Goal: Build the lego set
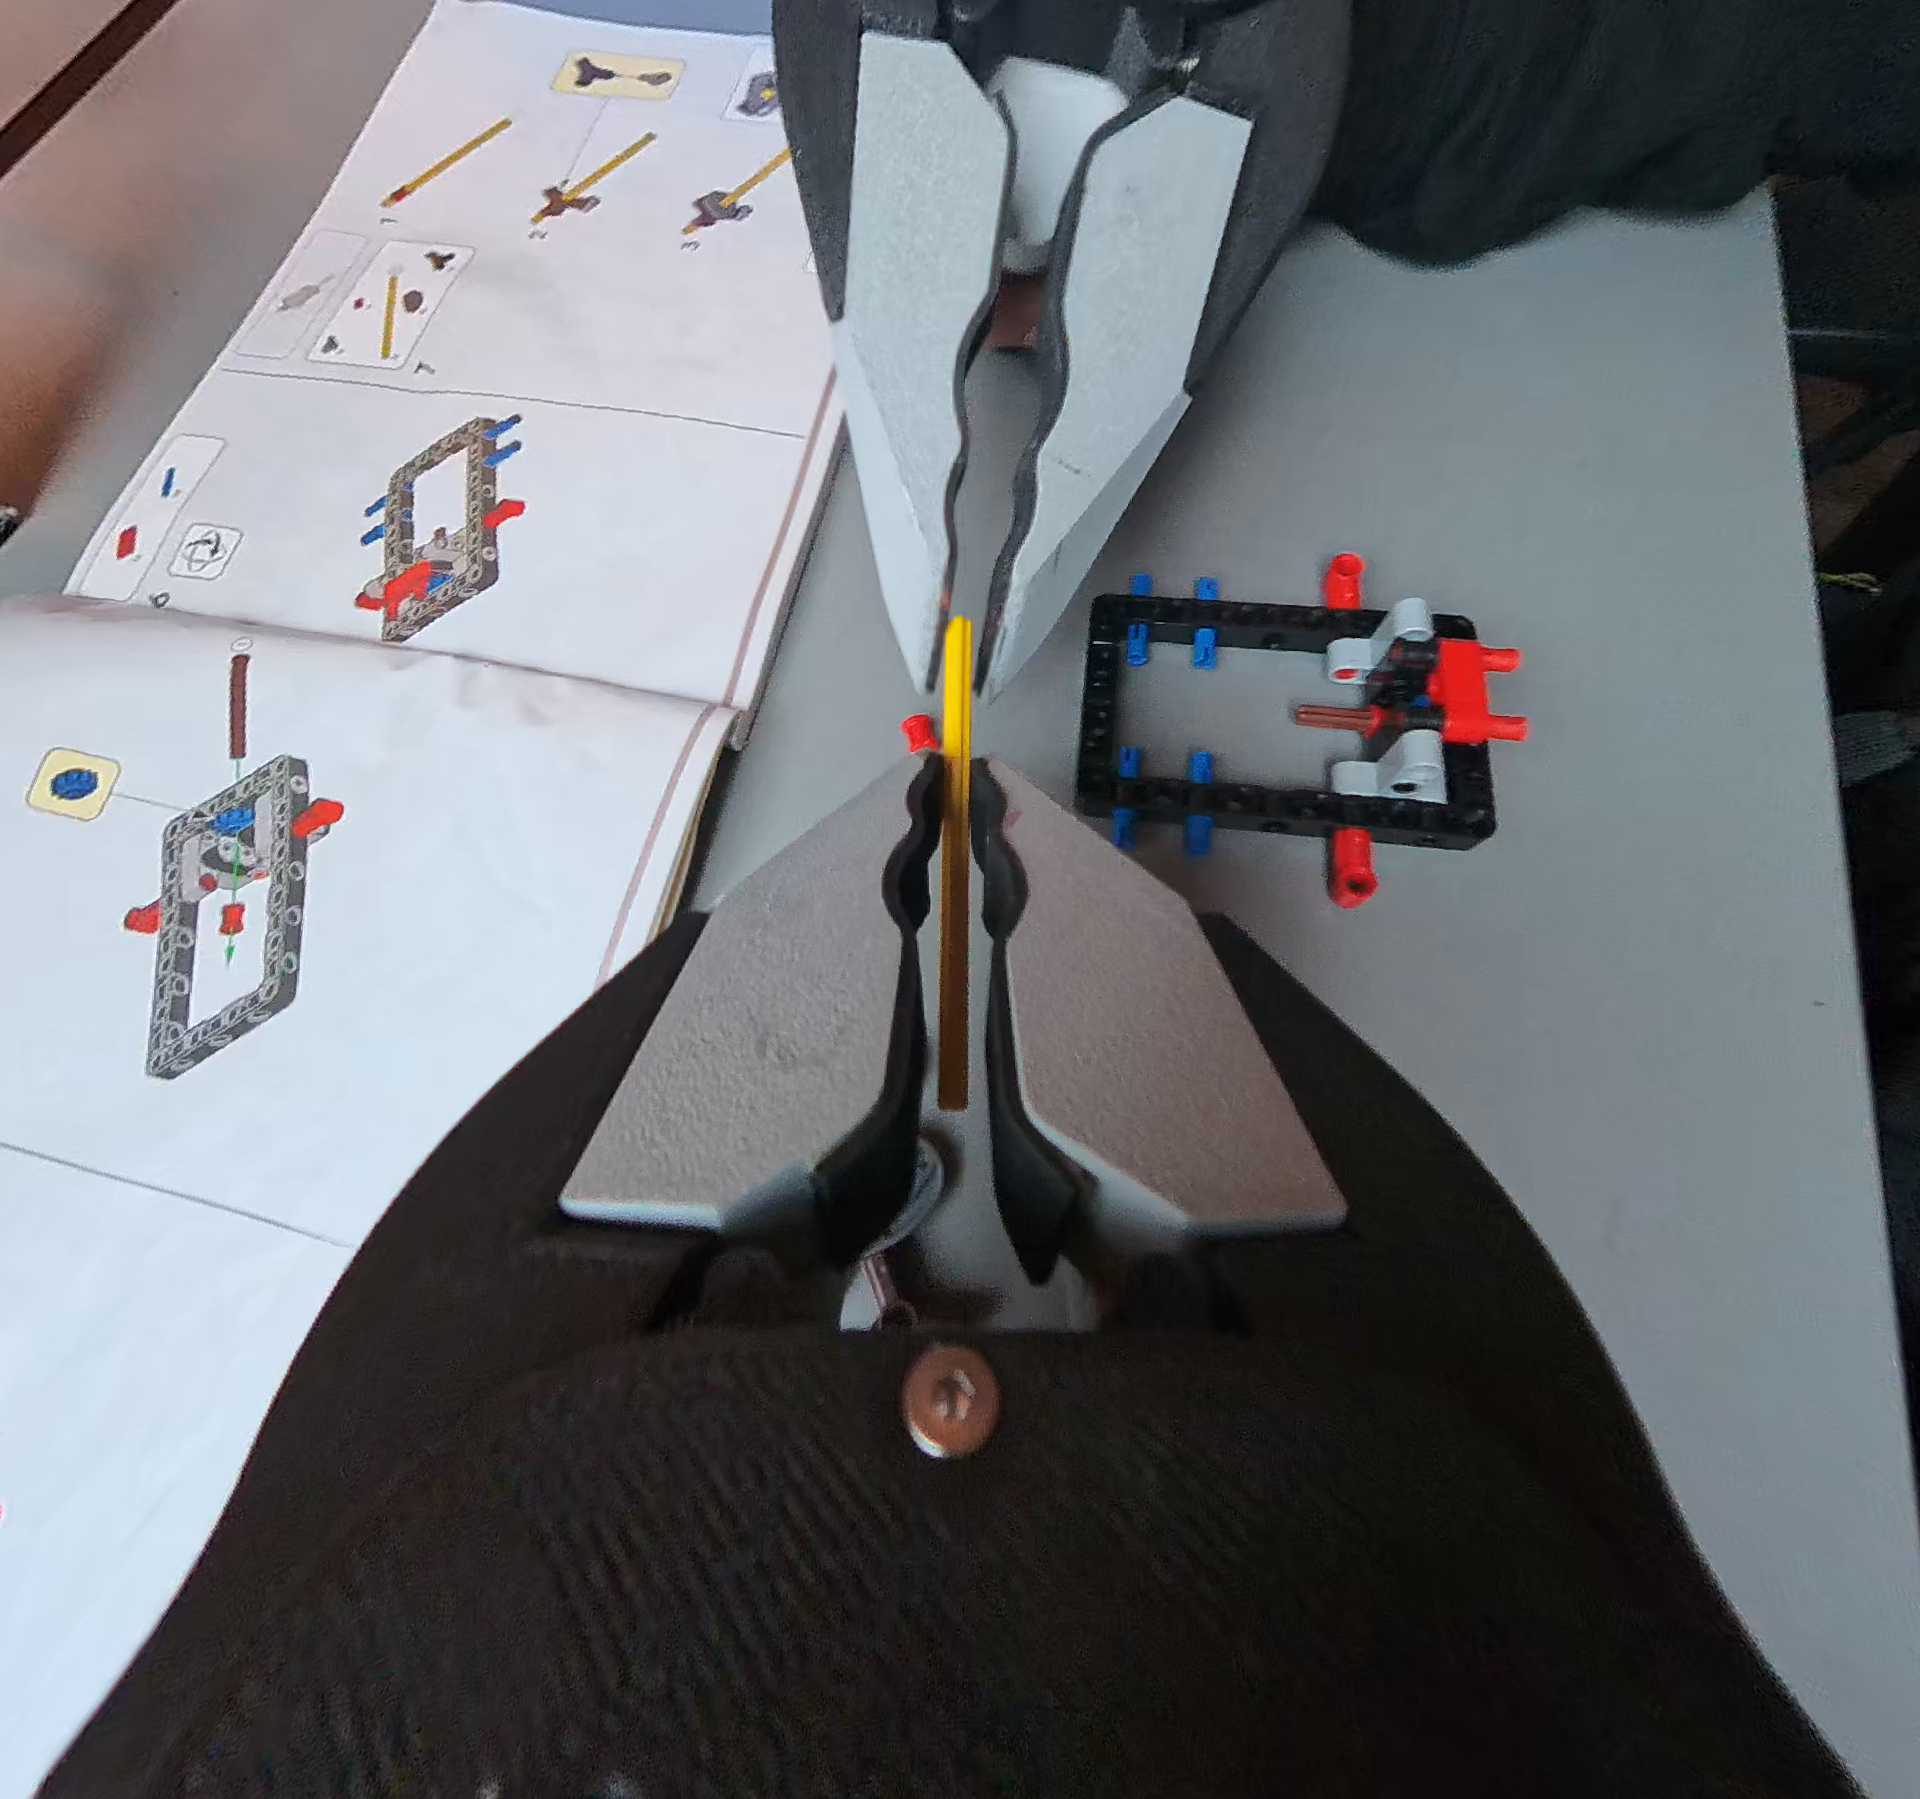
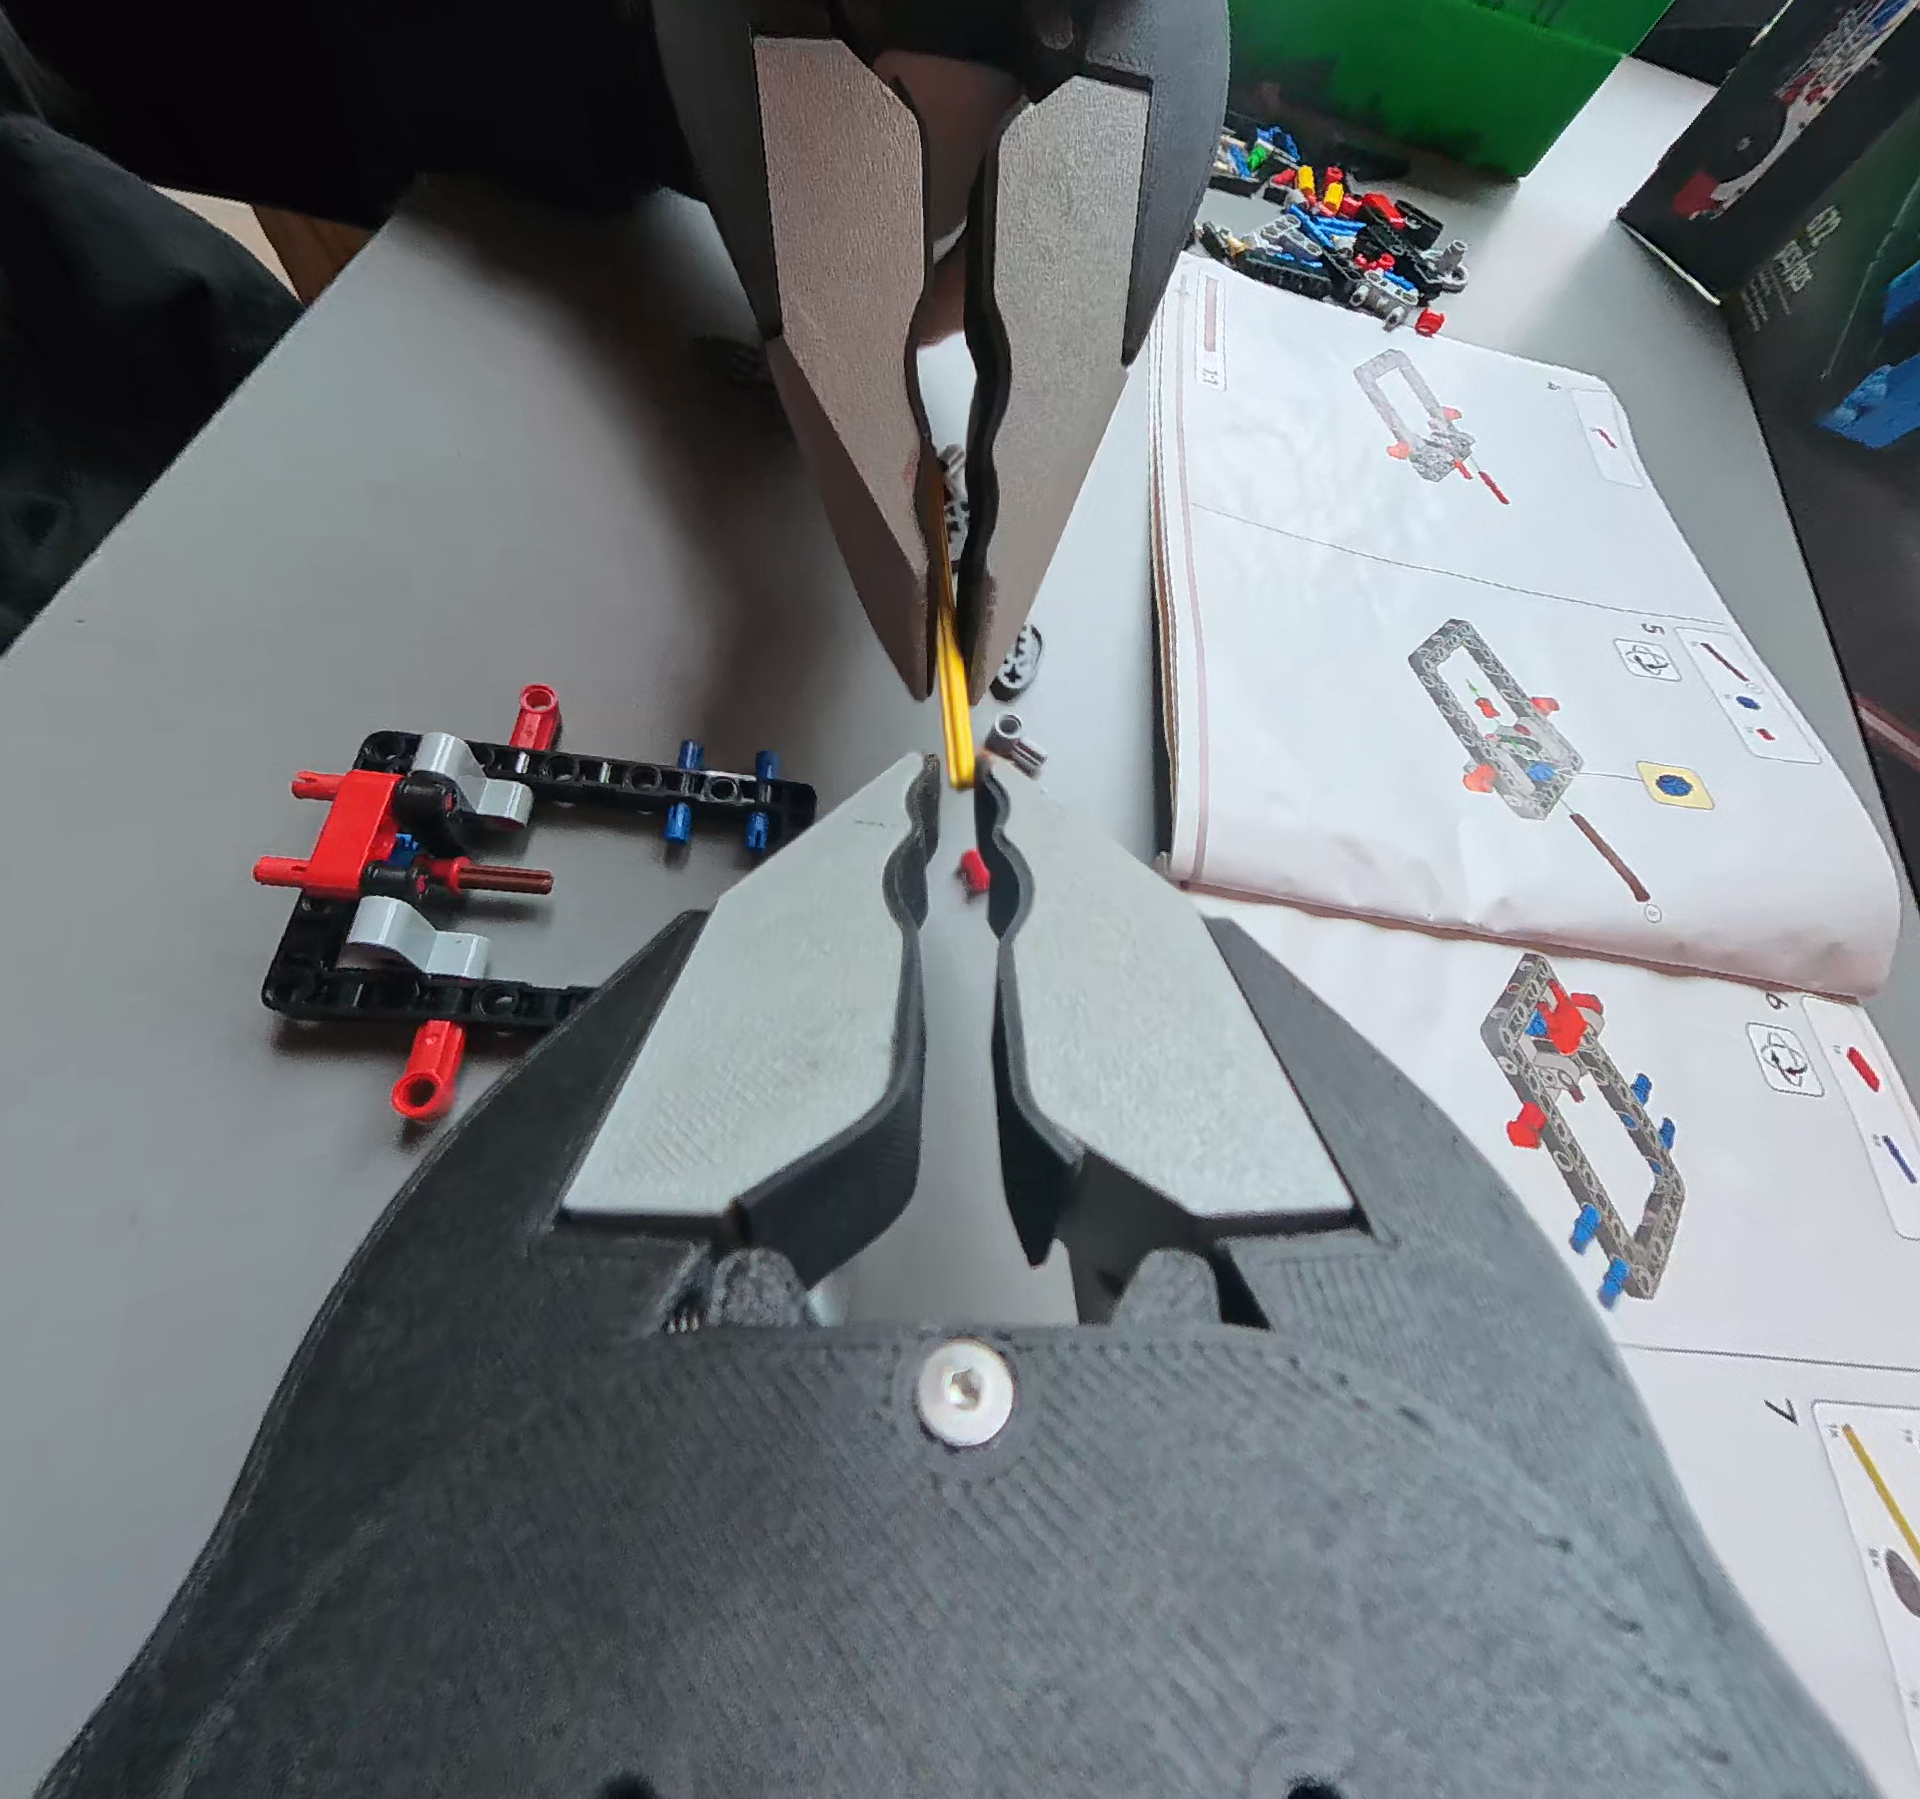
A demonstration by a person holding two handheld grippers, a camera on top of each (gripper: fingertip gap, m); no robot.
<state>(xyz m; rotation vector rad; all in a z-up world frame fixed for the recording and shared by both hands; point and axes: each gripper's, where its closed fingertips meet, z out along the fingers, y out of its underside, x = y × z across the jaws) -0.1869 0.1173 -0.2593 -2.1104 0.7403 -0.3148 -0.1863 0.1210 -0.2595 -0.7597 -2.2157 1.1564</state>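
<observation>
A long yellow axle [image 1: 954, 918] lies between the fingers of my left gripper [image 1: 956, 767], which is shut on it and holds it above the table. My right gripper [image 2: 956, 775] faces it tip to tip, closed around the axle's far end [image 2: 958, 721]. A small red bush [image 1: 916, 733] lies on the table just under the tips, and shows between my right fingers [image 2: 971, 871]. The black rectangular frame with red, blue and grey parts [image 1: 1247, 804] lies flat to the right in the left wrist view and to the left in the right wrist view [image 2: 623, 773].
The open instruction booklet [image 1: 468, 1022] [image 2: 1403, 606] covers the table beside the grippers. A small grey connector [image 2: 1013, 739] and a black gear [image 2: 1020, 660] lie near the tips. A pile of loose parts [image 2: 1340, 232], a green bin [image 2: 1455, 14] and the set's box [image 2: 1818, 191] stand beyond. My left and right fingertips are right by each other.
</observation>
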